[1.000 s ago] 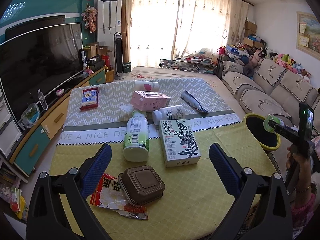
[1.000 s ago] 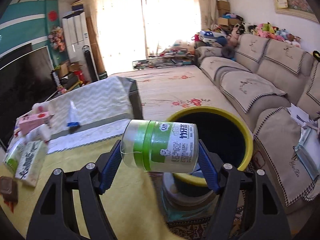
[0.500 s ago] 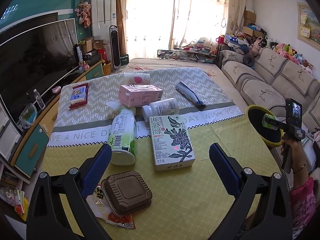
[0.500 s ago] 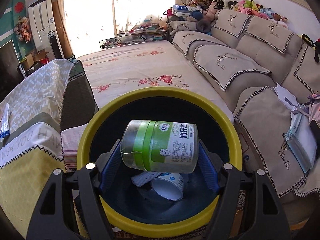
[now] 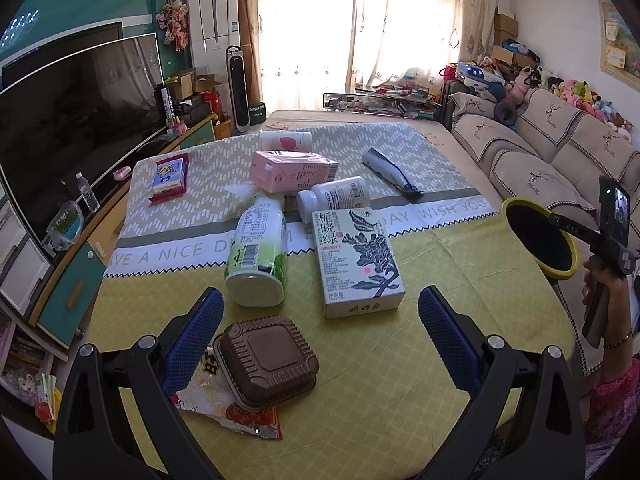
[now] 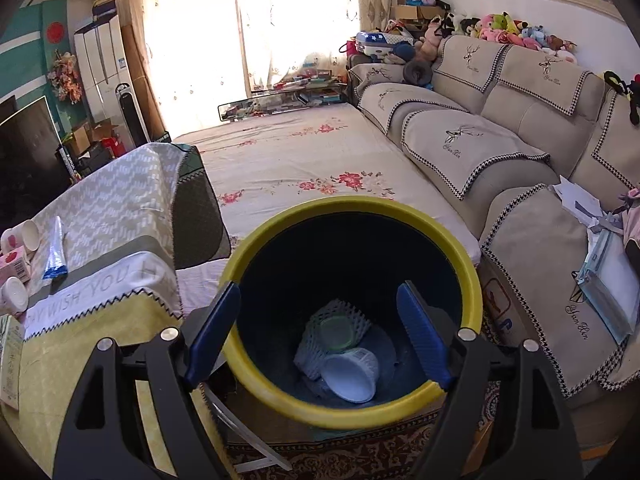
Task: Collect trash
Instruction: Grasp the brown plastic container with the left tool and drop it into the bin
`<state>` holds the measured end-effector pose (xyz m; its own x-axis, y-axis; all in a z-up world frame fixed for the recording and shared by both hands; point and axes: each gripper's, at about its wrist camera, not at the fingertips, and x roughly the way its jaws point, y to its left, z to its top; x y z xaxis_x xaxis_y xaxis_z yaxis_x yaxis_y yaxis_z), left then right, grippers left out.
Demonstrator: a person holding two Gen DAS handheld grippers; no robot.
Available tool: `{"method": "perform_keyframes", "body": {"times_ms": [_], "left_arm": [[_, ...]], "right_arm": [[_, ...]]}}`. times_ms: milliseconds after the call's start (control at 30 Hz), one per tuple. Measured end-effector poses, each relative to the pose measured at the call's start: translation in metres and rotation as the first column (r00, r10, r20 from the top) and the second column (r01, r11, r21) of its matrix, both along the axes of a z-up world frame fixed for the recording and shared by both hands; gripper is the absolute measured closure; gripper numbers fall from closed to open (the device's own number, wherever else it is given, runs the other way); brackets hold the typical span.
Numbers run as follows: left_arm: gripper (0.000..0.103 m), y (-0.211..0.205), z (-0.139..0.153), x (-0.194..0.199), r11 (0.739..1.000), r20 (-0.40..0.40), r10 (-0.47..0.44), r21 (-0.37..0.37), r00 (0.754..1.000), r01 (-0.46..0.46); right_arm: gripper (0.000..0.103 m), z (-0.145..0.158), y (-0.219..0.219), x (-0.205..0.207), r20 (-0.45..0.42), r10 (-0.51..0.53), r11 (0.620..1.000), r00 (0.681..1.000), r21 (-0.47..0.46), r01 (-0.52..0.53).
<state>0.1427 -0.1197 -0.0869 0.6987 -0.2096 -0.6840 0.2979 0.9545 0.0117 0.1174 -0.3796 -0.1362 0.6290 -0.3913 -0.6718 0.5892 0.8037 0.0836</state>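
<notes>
Over the yellow-rimmed bin [image 6: 352, 304] the right claw [image 6: 320, 332] has just been opening and stands empty, the green-lidded jar [image 6: 334, 332] lying inside, while the left claw [image 5: 320, 344] hangs wide above the brown tray [image 5: 266, 364] on the desk [image 5: 400, 380], best straddled squarely.

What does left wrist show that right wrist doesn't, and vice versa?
Left wrist only: the brown tray on a snack wrapper, the green bottle, the tea box, and the right hand-held gripper's handle in a hand.
Right wrist only: the bin's inside, with a white cup and a green-capped jar in foam netting.
Both: the yellow-rimmed bin, the blue-tipped tube, and the sofa.
</notes>
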Motion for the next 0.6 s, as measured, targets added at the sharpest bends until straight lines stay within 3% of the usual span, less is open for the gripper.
{"method": "perform_keyframes", "body": {"times_ms": [400,600], "left_arm": [[0.008,0.024,-0.022,-0.015,0.999,-0.025,0.035,0.028,0.999,-0.034],[0.012,0.019,-0.033,-0.006,0.996,-0.035,0.025,0.087,0.999,-0.022]], "right_arm": [[0.025,0.017,0.038,-0.022,0.058,0.063,0.997,0.996,0.037,-0.065],[0.025,0.015,0.038,-0.023,0.063,0.068,0.996,0.996,0.059,-0.072]]}}
